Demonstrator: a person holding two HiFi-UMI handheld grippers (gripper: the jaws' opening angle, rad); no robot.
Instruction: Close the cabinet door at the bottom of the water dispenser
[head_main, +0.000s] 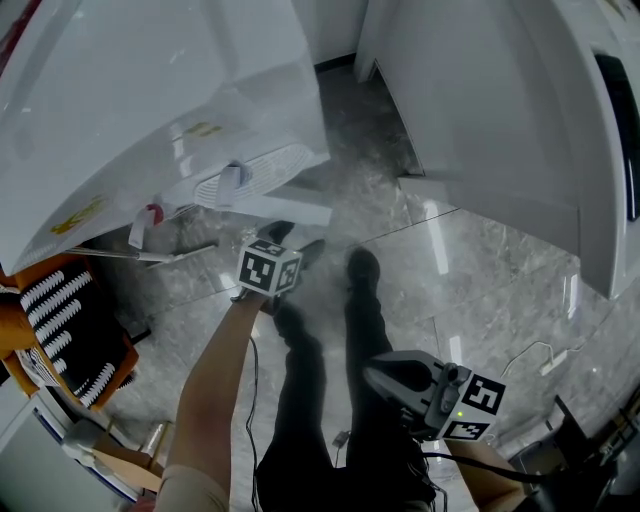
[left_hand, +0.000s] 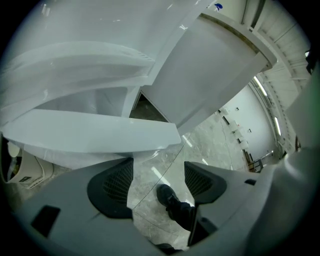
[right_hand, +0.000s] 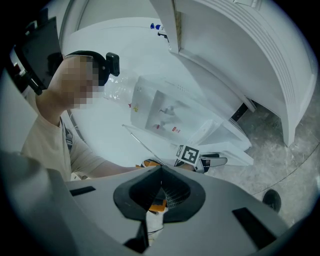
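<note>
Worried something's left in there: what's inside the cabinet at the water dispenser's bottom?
Only the open cabinet door shows; the water dispenser body covers the interior in every view.

Black shoe (head_main: 362, 265) rests on the grey marble floor (head_main: 480, 300).

Bright, glary — fisheye-warped edges

Head view steeply down — both gripper views, low, face the dispenser (head_main: 150, 90).
</note>
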